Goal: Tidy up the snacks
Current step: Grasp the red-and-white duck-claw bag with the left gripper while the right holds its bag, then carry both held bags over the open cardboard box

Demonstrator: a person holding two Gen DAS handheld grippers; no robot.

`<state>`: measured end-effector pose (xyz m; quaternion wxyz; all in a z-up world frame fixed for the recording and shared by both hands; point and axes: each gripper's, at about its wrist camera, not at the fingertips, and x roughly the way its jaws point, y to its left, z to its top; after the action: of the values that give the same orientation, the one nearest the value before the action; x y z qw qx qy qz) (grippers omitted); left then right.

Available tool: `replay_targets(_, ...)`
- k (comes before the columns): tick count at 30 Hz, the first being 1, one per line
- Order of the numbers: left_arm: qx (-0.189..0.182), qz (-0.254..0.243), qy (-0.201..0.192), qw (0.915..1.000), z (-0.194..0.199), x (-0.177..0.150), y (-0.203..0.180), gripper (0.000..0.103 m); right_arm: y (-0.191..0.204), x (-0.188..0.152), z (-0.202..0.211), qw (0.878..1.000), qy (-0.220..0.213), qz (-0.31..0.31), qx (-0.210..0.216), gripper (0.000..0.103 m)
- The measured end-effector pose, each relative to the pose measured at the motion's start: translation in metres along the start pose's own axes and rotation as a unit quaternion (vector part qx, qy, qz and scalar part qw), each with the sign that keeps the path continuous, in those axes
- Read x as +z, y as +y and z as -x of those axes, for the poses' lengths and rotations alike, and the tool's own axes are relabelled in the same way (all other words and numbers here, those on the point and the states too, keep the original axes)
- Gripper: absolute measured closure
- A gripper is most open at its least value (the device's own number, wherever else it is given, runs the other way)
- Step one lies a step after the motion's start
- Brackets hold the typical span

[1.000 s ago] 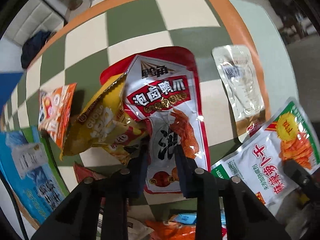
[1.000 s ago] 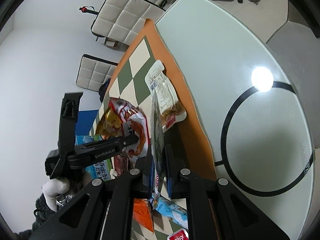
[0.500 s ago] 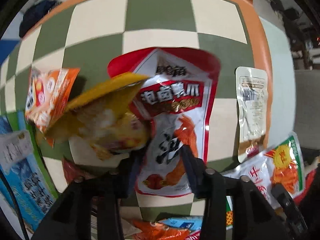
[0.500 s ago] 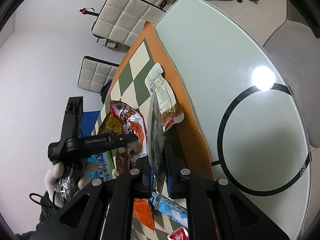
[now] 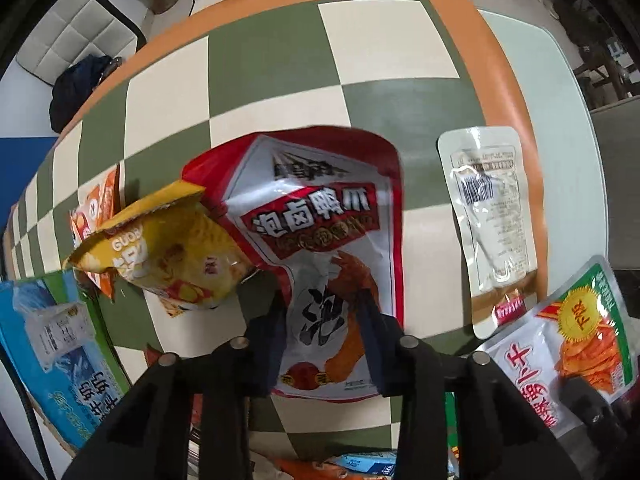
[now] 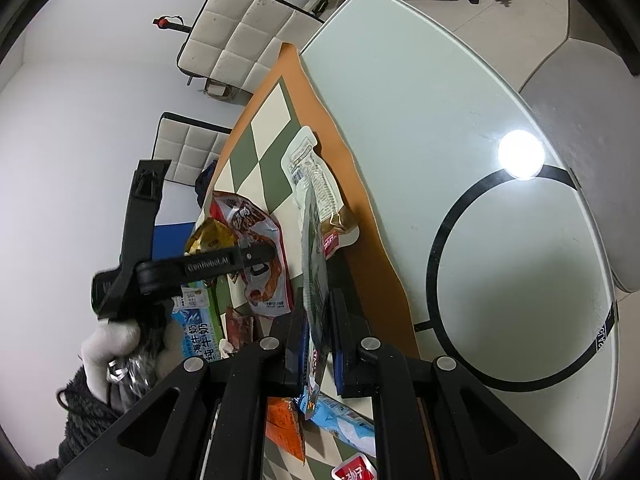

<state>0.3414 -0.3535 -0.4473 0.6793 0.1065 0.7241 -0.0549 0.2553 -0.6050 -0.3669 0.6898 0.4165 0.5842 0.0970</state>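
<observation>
Progress: early by the look of it; packets lie scattered and overlapping on the checkered mat [image 5: 272, 60], none grouped.
Left gripper [image 5: 322, 322]: pointing down, jaws closing around the red-and-white pouch [image 5: 320, 216], which lies on the desk mat beside a crinkled yellow bag [image 5: 172, 256].
Right gripper [image 6: 316, 334]: clenched on a thin green-edged packet [image 6: 314, 256], held edge-on above the desk.
Materials: glossy, flat foil pouches; one clear vacuum pack [image 5: 490, 216]; a blue carton [image 5: 52, 344].

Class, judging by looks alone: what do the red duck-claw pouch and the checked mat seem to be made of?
Red duck-claw pouch: probably glossy printed plastic film; it creases and catches light.
Checked mat: seemingly smooth vinyl or leatherette with an orange border; it lies flat with a soft sheen, though the exact material is unclear.
</observation>
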Motion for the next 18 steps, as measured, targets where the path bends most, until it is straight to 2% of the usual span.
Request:
replay_targets(7,-0.007,0.004,-0.011,0.9999,0.026,-0.041,0.019,0.081,0.010,-0.001,0.009,1.000,-0.010,0.017,-0.003,0.092)
replay_targets(11,-0.020,0.000,-0.025,0.9995,0.045,-0.059,0.020,0.090,0.012,-0.002,0.016,1.000,-0.017,0.022,-0.002,0.092)
replay_targets(12,-0.024,-0.001,-0.026,0.9994,0.065,-0.055,0.024,0.090,0.012,-0.003,0.018,1.000,-0.017,0.023,-0.002,0.092)
replay_targets(18,-0.036,0.008,-0.032,0.9988,0.089,-0.074,0.032,0.091,0.022,-0.007,0.027,0.999,-0.023,0.034,0.000,0.092)
